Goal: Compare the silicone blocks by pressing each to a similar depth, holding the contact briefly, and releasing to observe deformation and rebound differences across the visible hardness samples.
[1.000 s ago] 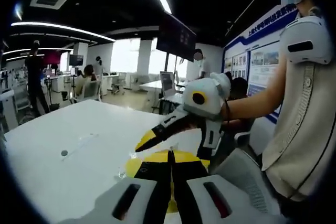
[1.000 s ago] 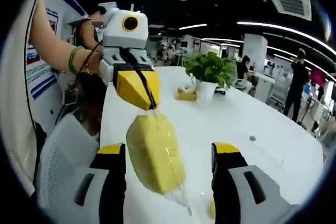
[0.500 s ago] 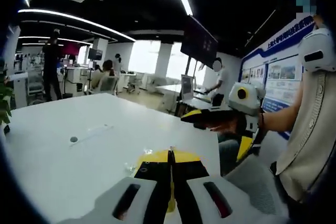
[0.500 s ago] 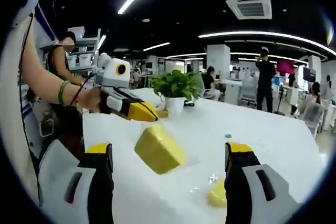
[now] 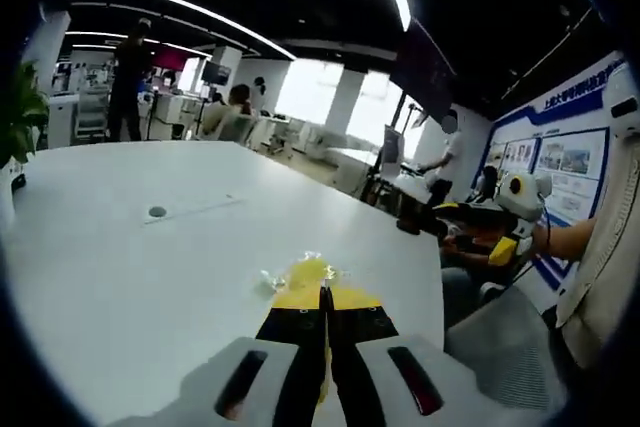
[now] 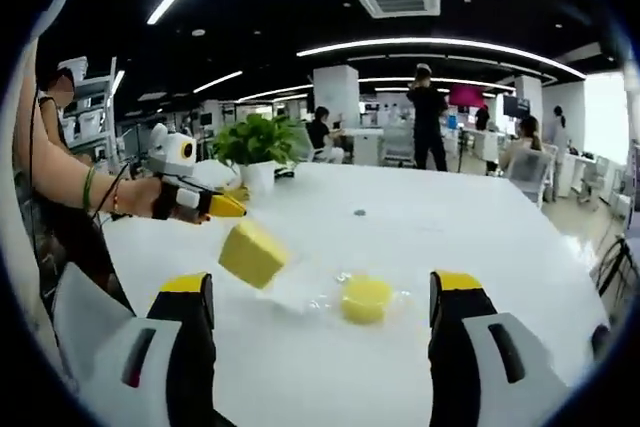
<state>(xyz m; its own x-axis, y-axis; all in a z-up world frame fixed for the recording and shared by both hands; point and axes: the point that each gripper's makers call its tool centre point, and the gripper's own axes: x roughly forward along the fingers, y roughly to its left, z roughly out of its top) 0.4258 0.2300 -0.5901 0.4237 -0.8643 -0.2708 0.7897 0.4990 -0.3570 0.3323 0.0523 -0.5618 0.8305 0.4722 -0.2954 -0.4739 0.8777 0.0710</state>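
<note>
A yellow silicone block is held off the white table by the clamped left gripper. The right gripper is spread wide, empty, before a round yellow block on the table.

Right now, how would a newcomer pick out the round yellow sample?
On the white table, look between the right gripper's open jaws. The round yellow sample lies on clear wrapping; unlike the yellow block beside it, it is disc-shaped.

white table, ceiling light strips
</note>
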